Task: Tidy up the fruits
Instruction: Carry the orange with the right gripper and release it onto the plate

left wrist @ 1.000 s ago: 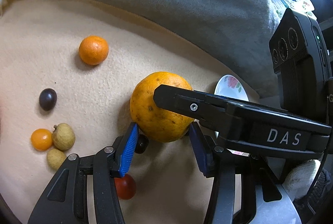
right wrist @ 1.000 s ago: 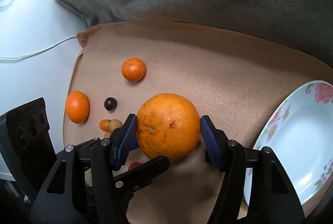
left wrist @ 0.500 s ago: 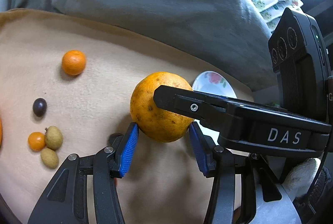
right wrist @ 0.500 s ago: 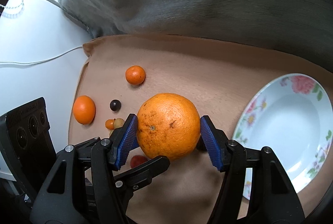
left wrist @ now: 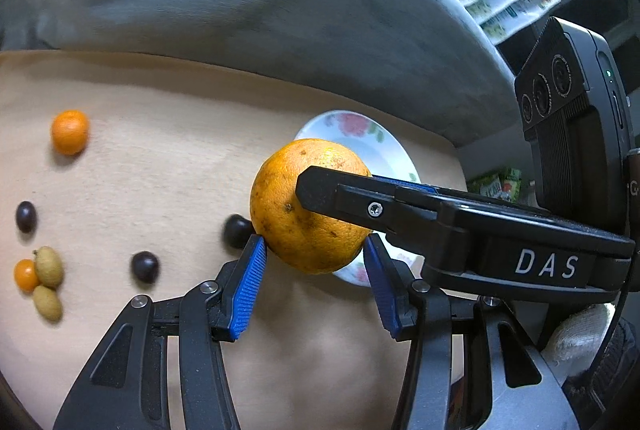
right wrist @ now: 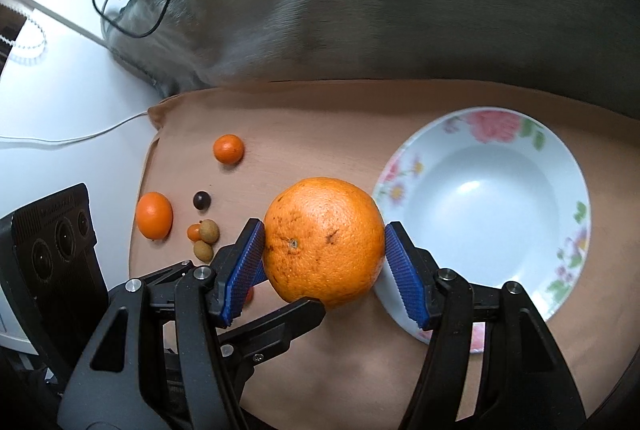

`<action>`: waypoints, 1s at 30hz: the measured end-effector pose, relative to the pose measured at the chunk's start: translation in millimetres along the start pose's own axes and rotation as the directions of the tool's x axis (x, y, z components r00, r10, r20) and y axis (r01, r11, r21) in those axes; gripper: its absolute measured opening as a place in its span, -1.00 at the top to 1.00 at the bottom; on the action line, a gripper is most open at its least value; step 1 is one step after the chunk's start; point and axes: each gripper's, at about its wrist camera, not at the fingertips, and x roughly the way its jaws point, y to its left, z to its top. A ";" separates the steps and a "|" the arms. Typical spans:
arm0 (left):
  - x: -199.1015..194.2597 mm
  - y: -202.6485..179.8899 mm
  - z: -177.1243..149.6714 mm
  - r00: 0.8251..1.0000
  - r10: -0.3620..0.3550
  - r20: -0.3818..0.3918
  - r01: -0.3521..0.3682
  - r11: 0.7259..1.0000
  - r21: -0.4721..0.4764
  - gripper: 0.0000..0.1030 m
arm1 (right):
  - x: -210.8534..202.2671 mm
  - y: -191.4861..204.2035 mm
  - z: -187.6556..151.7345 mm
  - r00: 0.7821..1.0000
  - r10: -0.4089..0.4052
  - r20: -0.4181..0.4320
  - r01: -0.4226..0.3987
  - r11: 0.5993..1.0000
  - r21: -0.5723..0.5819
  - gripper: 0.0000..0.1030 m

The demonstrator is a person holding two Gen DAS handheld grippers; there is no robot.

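One big orange [right wrist: 323, 240] is squeezed by the right gripper [right wrist: 324, 270]; the left gripper [left wrist: 314, 286] looks wide apart. Plate [right wrist: 560, 166] empty (little fruits wait).

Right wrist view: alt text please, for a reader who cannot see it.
The right gripper clamps a large orange between its blue pads above a tan cloth, beside an empty floral plate. Small fruits lie scattered at the left, and the left gripper's black finger reaches under the orange.

Glossy glazed plate [right wrist: 568, 166], matt tan cloth [right wrist: 320, 126], pitted orange [right wrist: 324, 242], ribbed blue pads [right wrist: 402, 270].
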 end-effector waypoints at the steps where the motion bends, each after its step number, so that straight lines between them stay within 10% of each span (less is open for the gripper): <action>1: -7.3 -1.2 -1.1 1.000 -0.004 -0.006 0.004 1.000 0.005 0.04 | -1.9 -3.7 -1.0 1.000 -0.003 0.002 0.003 1.000 0.008 -0.26; 30: 29.9 -51.7 -5.9 0.993 -0.038 -0.109 0.047 0.995 0.090 0.10 | -31.1 -67.5 -25.9 0.998 -0.057 0.024 0.053 0.989 0.138 -0.26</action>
